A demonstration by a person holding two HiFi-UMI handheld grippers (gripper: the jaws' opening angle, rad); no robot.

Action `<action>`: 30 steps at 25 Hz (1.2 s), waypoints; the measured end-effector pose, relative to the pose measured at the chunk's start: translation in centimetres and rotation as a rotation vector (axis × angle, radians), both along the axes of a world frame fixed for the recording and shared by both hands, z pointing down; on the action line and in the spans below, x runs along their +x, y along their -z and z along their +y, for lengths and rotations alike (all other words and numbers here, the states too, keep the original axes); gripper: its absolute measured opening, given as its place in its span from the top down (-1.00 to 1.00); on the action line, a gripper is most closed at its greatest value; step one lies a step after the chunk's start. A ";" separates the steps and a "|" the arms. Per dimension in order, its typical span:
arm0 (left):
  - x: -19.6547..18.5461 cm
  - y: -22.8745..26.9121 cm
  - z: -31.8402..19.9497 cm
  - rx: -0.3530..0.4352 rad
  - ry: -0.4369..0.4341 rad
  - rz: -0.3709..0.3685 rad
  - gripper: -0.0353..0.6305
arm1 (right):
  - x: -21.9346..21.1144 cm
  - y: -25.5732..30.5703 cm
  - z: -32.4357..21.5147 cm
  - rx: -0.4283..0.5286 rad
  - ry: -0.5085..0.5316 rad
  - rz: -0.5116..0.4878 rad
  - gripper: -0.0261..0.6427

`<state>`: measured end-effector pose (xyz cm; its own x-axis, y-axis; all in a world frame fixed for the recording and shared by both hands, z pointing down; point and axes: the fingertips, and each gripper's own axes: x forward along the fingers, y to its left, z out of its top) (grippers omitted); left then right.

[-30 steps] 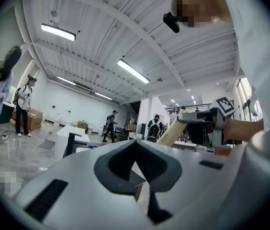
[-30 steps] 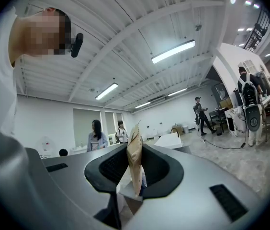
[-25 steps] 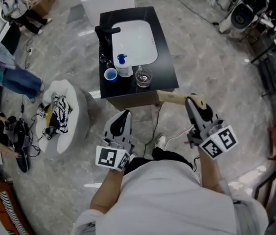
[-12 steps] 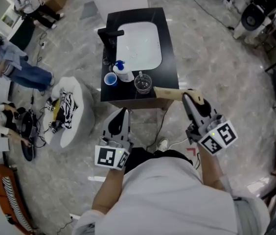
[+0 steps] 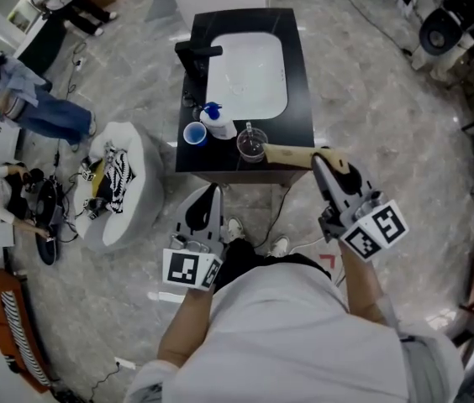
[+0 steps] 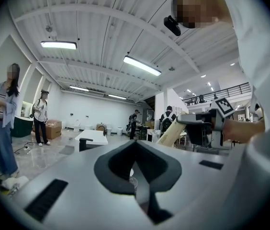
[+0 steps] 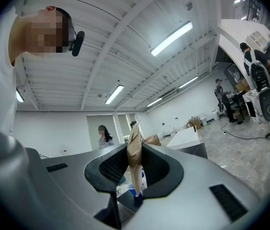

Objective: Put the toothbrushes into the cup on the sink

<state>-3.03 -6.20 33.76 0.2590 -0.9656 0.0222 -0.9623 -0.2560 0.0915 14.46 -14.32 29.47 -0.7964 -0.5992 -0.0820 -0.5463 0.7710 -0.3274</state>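
The left gripper (image 5: 212, 193) is held level in front of the person's waist. Its jaws are closed together with nothing between them, so that hand is idle. Ahead of its tip and slightly to its left, a blue cup (image 5: 192, 133) stands on the near edge of the black sink counter (image 5: 302, 99). A pump bottle (image 5: 218, 124) is just beside the cup, and a clear glass (image 5: 251, 143) stands further along, toward the right gripper (image 5: 319, 161). Which of the two vessels is meant as the cup I can't say.

The right gripper is clamped on one end of a toothbrush in a tan paper sleeve (image 5: 287, 154). The sleeve lies crosswise to the jaws and points toward the left gripper's side. Its free end comes close to the glass, though I can't tell whether it touches. I can make out no other toothbrush on the counter.

I'd judge the thing very light, with a stiff handle inside a thin sleeve that can crease or slide on it. Held at one end, it could swivel between the pads if knocked against a rim. That end grip looks right to me, since it leaves the long free end to go into the vessel first. The cup is probably light enough to tip over, and the glass would not take a knock well.
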 end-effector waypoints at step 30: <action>-5.1 -5.6 -7.5 -0.076 -0.059 0.111 0.88 | -6.4 -9.1 -7.6 -0.176 -0.034 0.160 0.64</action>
